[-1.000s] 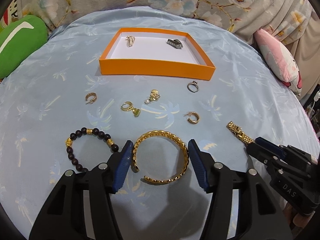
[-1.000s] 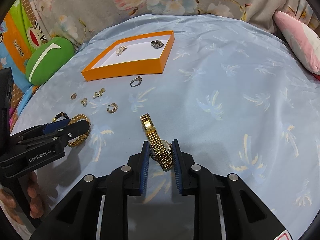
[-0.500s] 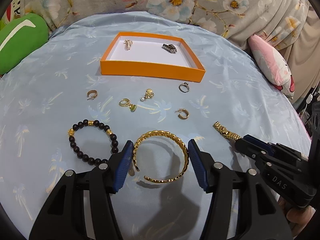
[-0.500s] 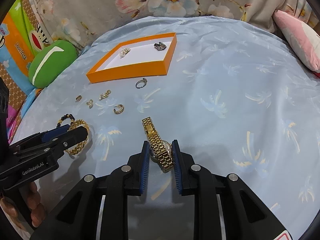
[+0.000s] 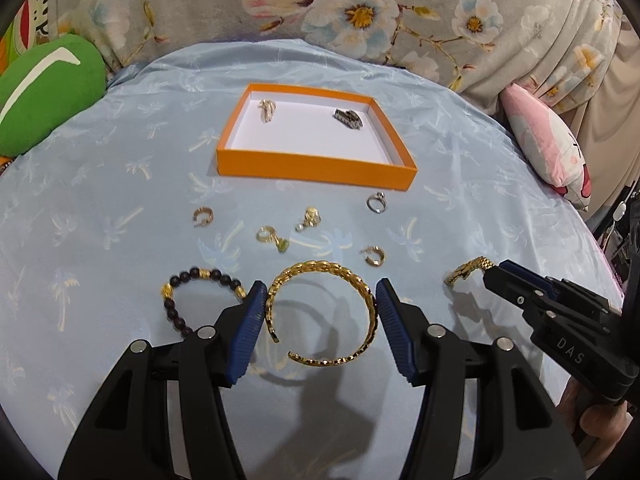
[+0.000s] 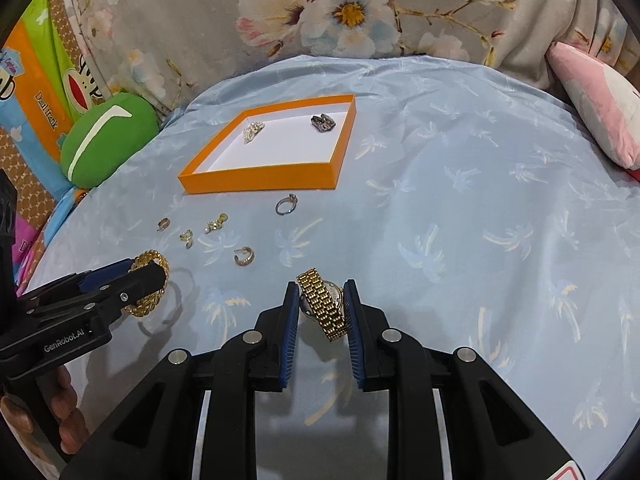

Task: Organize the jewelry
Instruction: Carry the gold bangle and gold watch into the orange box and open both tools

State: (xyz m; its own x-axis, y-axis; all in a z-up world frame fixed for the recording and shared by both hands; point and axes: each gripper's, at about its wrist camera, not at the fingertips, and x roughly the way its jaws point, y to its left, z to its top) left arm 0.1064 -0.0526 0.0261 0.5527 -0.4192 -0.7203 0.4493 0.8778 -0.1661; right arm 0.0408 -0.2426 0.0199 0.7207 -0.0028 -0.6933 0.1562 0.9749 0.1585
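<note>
My left gripper [image 5: 322, 312] is shut on a gold open bangle [image 5: 320, 276] and holds it lifted above the blue cloth; its shadow lies below. My right gripper [image 6: 320, 304] is shut on a gold watch [image 6: 322, 304], also lifted; it shows at the right of the left wrist view [image 5: 468, 270]. An orange tray [image 5: 316, 168] with a white floor holds a pale brooch [image 5: 267, 109] and a dark piece [image 5: 348, 118]. On the cloth lie a bead bracelet [image 5: 192, 292], a silver ring [image 5: 377, 203], and several small gold earrings [image 5: 374, 255].
A green cushion [image 5: 44, 88] sits at the far left, a pink cushion [image 5: 548, 144] at the far right, floral fabric [image 5: 360, 12] behind the round cloth-covered surface. The right half of the cloth [image 6: 500, 220] bears no jewelry.
Both grippers have risen with their pieces. The bangle and the watch have left the cloth and the watch strap now hangs curled. The tray appears closer to centre.
</note>
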